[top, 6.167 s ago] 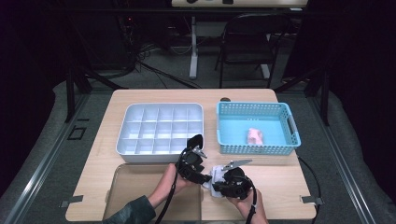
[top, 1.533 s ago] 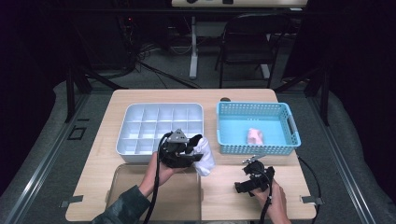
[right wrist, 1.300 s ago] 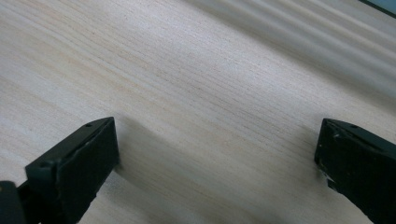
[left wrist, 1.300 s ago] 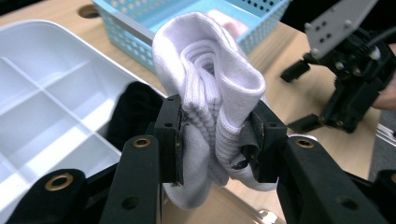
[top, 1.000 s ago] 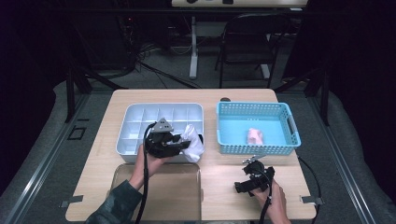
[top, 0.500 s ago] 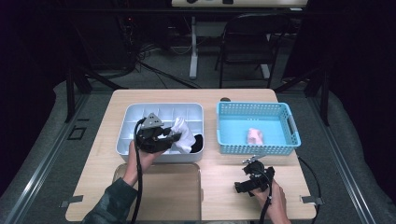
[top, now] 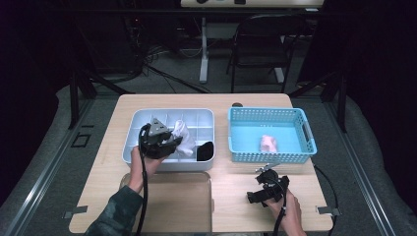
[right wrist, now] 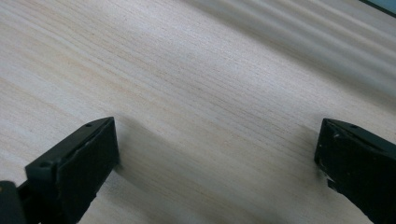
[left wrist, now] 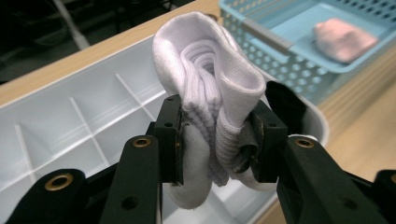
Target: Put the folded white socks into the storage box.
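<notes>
Holding one rolled white sock (left wrist: 212, 100) between its fingers (left wrist: 170, 140), the left gripper (top: 160, 140) hangs over the white divided tray (top: 206, 114), above the tray's middle compartments. The pads press the sock from both sides, and the roll stands upright between them with its open folds facing up. One dark item (top: 205, 150), probably another rolled sock though the high view is too coarse to confirm, sits in the tray's near right corner compartment, just right of the gripped sock and the closest obstacle to it. The tray's thin partition walls (left wrist: 84, 128) rise directly below the left gripper; the compartments to the tray's left and far side appear vacant.

To the right of the tray, separated by a narrow strip of bare worktop (top: 231, 196), stands one blue mesh basket (top: 268, 114) containing one pink item (top: 268, 143). One clear flat lid or panel (top: 169, 196) lies just in front of the tray, against its near edge.

The right gripper (top: 265, 189) rests on the worktop well in front of the basket, near the worktop's front edge, with its fingers (right wrist: 74, 163) spread wide and nothing between them. Bare wood surrounds it on all sides.
</notes>
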The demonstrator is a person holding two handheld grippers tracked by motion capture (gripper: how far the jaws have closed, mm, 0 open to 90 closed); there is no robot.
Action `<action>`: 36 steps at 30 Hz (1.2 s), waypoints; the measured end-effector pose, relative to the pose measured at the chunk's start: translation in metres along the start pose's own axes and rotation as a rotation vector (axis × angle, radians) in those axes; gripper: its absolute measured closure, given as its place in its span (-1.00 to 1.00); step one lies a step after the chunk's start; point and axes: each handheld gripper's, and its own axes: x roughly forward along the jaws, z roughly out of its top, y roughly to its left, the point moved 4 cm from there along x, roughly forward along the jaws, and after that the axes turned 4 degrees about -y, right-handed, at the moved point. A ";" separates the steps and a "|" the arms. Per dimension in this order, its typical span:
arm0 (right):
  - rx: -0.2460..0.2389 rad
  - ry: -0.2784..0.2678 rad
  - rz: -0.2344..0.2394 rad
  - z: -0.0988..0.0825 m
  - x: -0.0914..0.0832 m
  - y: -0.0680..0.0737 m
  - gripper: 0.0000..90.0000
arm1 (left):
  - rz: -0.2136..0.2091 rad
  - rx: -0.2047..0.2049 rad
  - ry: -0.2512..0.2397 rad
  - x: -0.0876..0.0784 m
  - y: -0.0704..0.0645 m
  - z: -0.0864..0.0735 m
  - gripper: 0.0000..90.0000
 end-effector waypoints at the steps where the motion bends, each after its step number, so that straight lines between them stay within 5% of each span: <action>1: 0.000 0.000 0.000 0.000 0.000 0.000 -1.00 | 0.021 0.018 0.006 0.002 -0.001 -0.001 0.39; 8: -0.015 0.016 0.002 0.000 -0.001 -0.001 -1.00 | 0.056 0.085 0.057 0.018 -0.008 -0.011 0.39; 17: -0.020 0.021 0.004 0.000 -0.002 -0.001 -1.00 | 0.064 0.116 0.092 0.033 -0.015 -0.021 0.39; 36: -0.020 0.020 0.004 0.000 -0.002 -0.001 -1.00 | 0.156 0.197 0.131 0.035 -0.024 -0.021 0.39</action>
